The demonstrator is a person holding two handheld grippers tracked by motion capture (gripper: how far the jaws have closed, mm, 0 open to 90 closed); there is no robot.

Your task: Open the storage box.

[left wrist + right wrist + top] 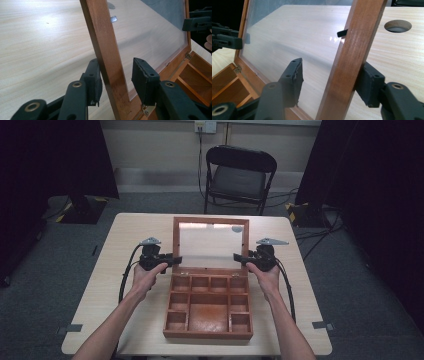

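Left gripper [113,82] and right gripper [332,82] are both sitting with jaws spread around the lid frame [105,50], pale wooden table [37,50] stretching behind them.

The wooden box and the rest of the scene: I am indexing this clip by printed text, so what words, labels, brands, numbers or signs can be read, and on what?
None: no readable text anywhere.
Wooden box, its glass-paned lid and its compartments: no lettering.
Table: bare wood grain, no label.
Left gripper and right gripper: no markings that can be made out.
Wall socket above the folding chair: too small to read.
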